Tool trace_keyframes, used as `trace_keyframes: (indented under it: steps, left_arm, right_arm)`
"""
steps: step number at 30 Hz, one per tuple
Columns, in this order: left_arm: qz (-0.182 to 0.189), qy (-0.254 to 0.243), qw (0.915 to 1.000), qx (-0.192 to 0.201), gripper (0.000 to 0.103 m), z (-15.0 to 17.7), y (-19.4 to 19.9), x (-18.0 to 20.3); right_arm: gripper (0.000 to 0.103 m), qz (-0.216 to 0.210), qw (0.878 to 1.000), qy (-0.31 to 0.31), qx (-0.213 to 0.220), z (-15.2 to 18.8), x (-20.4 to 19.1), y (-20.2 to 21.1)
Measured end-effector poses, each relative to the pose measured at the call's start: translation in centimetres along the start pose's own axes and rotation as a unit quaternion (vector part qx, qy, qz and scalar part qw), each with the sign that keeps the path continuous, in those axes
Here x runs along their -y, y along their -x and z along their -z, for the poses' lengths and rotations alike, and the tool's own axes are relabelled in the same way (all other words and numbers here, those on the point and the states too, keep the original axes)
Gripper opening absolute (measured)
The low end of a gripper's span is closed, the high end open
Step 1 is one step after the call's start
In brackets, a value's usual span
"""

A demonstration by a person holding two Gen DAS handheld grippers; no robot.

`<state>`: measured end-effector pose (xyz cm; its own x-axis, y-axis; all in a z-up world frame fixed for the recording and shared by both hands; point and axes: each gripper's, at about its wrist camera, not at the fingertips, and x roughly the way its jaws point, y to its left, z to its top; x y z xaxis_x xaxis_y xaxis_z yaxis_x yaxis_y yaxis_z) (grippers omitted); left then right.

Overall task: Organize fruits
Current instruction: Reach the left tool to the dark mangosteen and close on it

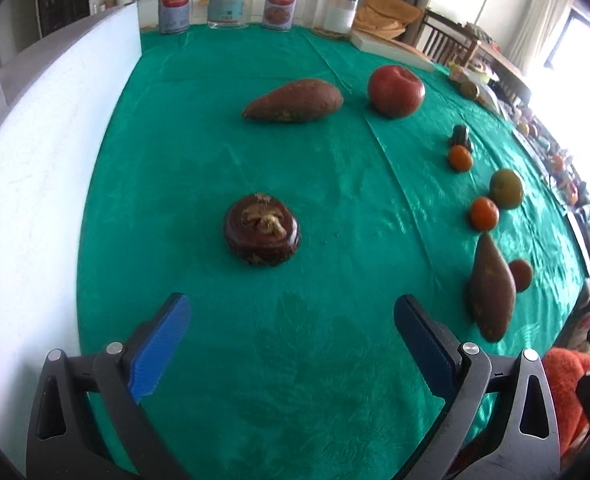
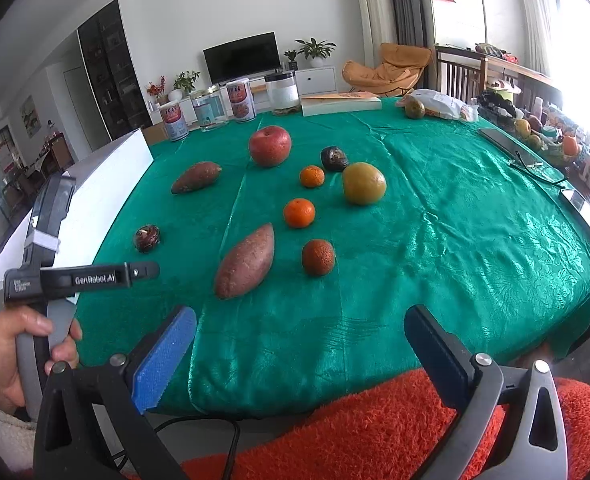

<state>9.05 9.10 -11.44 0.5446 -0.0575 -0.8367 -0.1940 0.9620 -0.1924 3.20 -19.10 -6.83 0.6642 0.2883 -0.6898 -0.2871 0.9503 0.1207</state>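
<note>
Apple [image 2: 269, 145] behind sweet potato [image 2: 245, 263], probably apart.

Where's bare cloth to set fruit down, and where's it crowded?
Free: the wide green cloth right of the yellow-green fruit, and the near strip ahead of the right tool. Crowded: the middle cluster around the tangerine and near sweet potato.

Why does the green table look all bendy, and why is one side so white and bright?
Left wrist view: the fisheye lens curves the tablecloth and white board; the window side is blown out. Right wrist view: same bending, and window glare puts shiny patches on the tablecloth.
</note>
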Motion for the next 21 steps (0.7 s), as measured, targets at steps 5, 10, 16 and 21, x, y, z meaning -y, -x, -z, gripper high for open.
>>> trace_keyframes:
  steps: [5,10,16,21]
  left_arm:
    - [-0.015,0.006,0.9998,-0.009,0.091,-1.6,-2.1,-0.4]
    - [-0.034,-0.036,0.9987,0.009,0.045,-2.2,-2.4,0.4]
    - [-0.002,-0.021,0.9993,0.031,0.044,-1.6,-0.6,-0.1]
    - [0.028,-0.016,0.9984,0.047,0.044,-1.7,1.8,0.1]
  right_arm:
    - [0.103,-0.01,1.0,-0.014,0.001,0.1,0.6,0.3]
    - [0.103,-0.063,0.995,-0.07,-0.039,-1.5,3.8,-1.0]
    - [0.097,-0.043,0.991,-0.092,-0.088,-8.0,9.7,-5.7]
    - [0.073,-0.041,0.985,-0.106,-0.13,-12.7,12.2,-11.5]
